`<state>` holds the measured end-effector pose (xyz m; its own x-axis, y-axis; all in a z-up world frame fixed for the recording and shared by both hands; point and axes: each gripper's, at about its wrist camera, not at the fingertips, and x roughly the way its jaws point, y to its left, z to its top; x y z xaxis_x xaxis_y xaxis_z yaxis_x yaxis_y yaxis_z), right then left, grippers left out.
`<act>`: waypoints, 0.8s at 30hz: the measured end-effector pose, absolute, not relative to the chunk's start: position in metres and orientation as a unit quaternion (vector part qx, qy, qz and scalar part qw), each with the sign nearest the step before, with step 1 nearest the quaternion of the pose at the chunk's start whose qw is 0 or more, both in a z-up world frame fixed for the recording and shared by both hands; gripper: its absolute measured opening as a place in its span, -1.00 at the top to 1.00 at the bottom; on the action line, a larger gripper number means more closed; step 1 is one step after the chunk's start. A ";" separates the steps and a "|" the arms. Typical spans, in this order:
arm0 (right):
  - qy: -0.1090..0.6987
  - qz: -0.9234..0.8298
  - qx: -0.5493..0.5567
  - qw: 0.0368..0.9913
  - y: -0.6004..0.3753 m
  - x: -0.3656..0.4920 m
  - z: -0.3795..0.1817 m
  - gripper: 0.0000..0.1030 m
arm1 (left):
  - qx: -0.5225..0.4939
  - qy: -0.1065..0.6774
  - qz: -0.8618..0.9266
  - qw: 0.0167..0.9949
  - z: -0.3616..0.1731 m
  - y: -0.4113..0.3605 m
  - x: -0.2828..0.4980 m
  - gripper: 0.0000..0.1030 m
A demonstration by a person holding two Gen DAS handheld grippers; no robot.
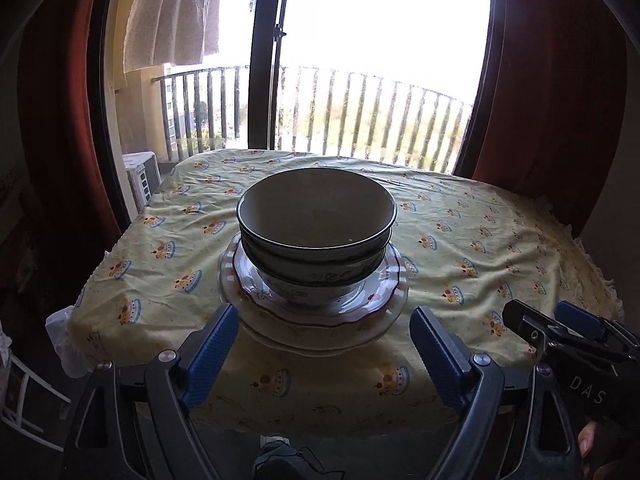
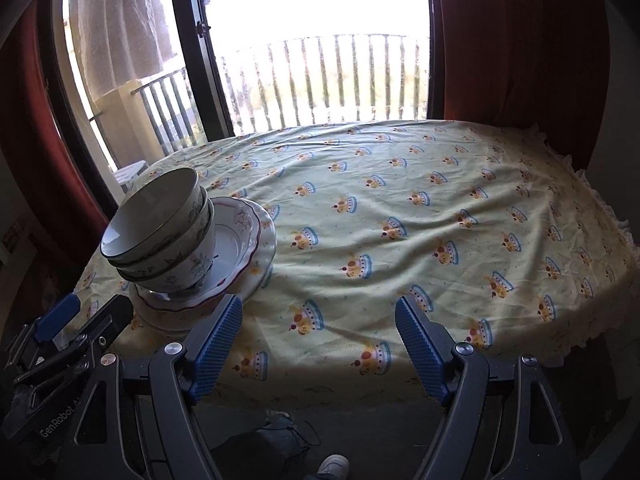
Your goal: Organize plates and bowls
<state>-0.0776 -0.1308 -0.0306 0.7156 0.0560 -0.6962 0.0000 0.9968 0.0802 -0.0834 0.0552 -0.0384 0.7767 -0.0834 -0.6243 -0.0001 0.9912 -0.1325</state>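
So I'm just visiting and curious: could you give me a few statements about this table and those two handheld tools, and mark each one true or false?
1. The bowls sit nested on a stack of plates. True.
2. The left tool is clamped on the top bowl. False: its blue fingers stand apart in front of the plates, touching nothing.
3. The tablecloth is yellow with a repeated printed motif. True.
4. The right tool holds a plate. False: nothing is between its fingers, only bare cloth beyond.
5. The dishes stand near the table's far edge by the railing. False: they stand near the front edge.
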 end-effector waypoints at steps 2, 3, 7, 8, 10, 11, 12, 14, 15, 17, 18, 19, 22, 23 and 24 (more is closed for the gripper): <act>0.372 0.009 0.025 0.928 -0.131 -0.085 -0.032 -0.58 | -0.060 0.330 -0.025 0.942 -0.037 0.051 -0.086 -0.76; 0.372 0.005 0.023 0.928 -0.132 -0.087 -0.032 -0.58 | -0.059 0.327 -0.025 0.943 -0.036 0.050 -0.088 -0.82; 0.368 0.002 0.030 0.929 -0.136 -0.091 -0.030 -0.58 | -0.063 0.324 -0.026 0.944 -0.035 0.050 -0.090 -0.85; 0.367 0.001 0.031 0.930 -0.136 -0.092 -0.030 -0.58 | -0.062 0.325 -0.025 0.943 -0.035 0.050 -0.089 -0.87; 0.365 0.002 0.035 0.930 -0.137 -0.093 -0.029 -0.58 | -0.061 0.324 -0.021 0.944 -0.035 0.050 -0.089 -0.88; 0.365 0.002 0.036 0.930 -0.138 -0.093 -0.029 -0.59 | -0.062 0.323 -0.020 0.944 -0.034 0.050 -0.090 -0.89; 0.365 0.003 0.036 0.930 -0.138 -0.093 -0.029 -0.59 | -0.063 0.323 -0.019 0.944 -0.034 0.050 -0.090 -0.89; 0.364 0.003 0.034 0.931 -0.138 -0.093 -0.029 -0.61 | -0.062 0.321 -0.017 0.945 -0.034 0.050 -0.091 -0.92; 0.363 0.004 0.033 0.931 -0.137 -0.093 -0.029 -0.62 | -0.061 0.320 -0.017 0.945 -0.033 0.049 -0.092 -0.93; 0.361 0.006 0.030 0.932 -0.136 -0.094 -0.028 -0.65 | -0.060 0.320 -0.017 0.945 -0.033 0.048 -0.093 -0.93; 0.361 0.003 0.028 0.932 -0.136 -0.094 -0.027 -0.66 | -0.060 0.319 -0.016 0.946 -0.032 0.048 -0.093 -0.93; 0.361 0.002 0.028 0.932 -0.136 -0.094 -0.027 -0.66 | -0.060 0.318 -0.016 0.946 -0.032 0.048 -0.093 -0.93; 0.363 0.005 0.034 0.931 -0.138 -0.093 -0.028 -0.68 | -0.058 0.314 -0.013 0.947 -0.031 0.046 -0.094 -0.95; 0.364 0.005 0.034 0.931 -0.138 -0.093 -0.028 -0.68 | -0.059 0.314 -0.013 0.948 -0.030 0.046 -0.095 -0.95; 0.364 0.004 0.034 0.931 -0.138 -0.093 -0.028 -0.68 | -0.059 0.313 -0.013 0.948 -0.030 0.046 -0.095 -0.95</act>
<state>-0.0931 -0.1380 -0.0277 0.7351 0.0327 -0.6771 0.0166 0.9977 0.0662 -0.0946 0.0465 -0.0302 0.8037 -0.0621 -0.5918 -0.0116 0.9927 -0.1199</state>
